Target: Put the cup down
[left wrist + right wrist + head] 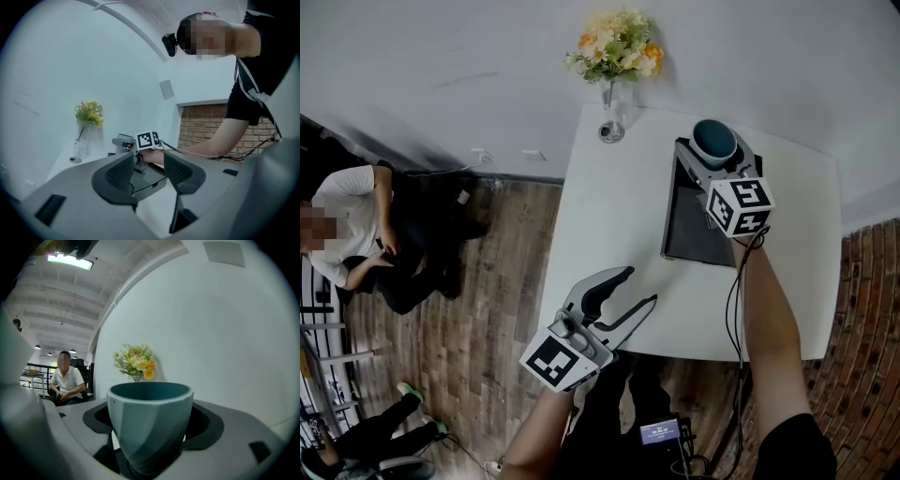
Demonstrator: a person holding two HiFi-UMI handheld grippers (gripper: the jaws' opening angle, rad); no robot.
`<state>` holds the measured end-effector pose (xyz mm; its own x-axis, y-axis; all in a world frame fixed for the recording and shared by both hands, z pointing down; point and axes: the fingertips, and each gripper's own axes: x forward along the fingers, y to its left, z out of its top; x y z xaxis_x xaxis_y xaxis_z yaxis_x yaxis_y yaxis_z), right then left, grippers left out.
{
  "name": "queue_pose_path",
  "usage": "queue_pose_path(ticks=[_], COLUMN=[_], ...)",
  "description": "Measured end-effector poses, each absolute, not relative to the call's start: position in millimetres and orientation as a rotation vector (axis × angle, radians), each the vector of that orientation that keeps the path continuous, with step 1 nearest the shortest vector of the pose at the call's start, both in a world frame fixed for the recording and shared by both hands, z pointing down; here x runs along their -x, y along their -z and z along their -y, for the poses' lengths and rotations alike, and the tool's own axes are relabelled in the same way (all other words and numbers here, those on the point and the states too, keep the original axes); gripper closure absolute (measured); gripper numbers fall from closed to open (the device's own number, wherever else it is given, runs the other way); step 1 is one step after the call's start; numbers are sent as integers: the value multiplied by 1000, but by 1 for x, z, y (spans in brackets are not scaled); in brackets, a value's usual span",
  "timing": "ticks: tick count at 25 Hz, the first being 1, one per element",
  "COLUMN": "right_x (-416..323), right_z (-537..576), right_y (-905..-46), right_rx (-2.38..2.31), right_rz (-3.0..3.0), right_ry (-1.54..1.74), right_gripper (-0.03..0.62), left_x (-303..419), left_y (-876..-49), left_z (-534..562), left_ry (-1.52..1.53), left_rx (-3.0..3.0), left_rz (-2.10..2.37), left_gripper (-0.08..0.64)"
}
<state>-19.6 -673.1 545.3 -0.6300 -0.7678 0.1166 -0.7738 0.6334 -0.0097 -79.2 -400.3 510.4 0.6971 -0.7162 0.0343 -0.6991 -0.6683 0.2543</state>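
The right gripper (715, 161) has its jaws wide and pressed on the blue-green cup (713, 139), over a dark tray (692, 230) on the white table (609, 216). The left gripper (639, 287), at the table's near edge, is spread and empty. A vase of flowers (614, 56) stands beyond the cup.

I can't see cup (150, 427) base, right gripper (713, 145) hides it; tray (689, 230) partly covered, contact unclear to me.

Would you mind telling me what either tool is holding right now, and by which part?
The right tool grips the teal cup by its opposite side walls; the left tool holds nothing.
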Motion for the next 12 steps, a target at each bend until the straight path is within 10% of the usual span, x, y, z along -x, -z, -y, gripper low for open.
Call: queue_pose_path(ticks=[12], right_x=[15], right_z=[671], right_y=[-539], right_rx=[-1336], right_rz=[2764], right_ry=[-107], right_gripper=[127], left_x=[82], left_y=[-508], left_z=[396], left_ry=[104], left_rx=[-2655], left_rz=[1142], left_gripper=[365])
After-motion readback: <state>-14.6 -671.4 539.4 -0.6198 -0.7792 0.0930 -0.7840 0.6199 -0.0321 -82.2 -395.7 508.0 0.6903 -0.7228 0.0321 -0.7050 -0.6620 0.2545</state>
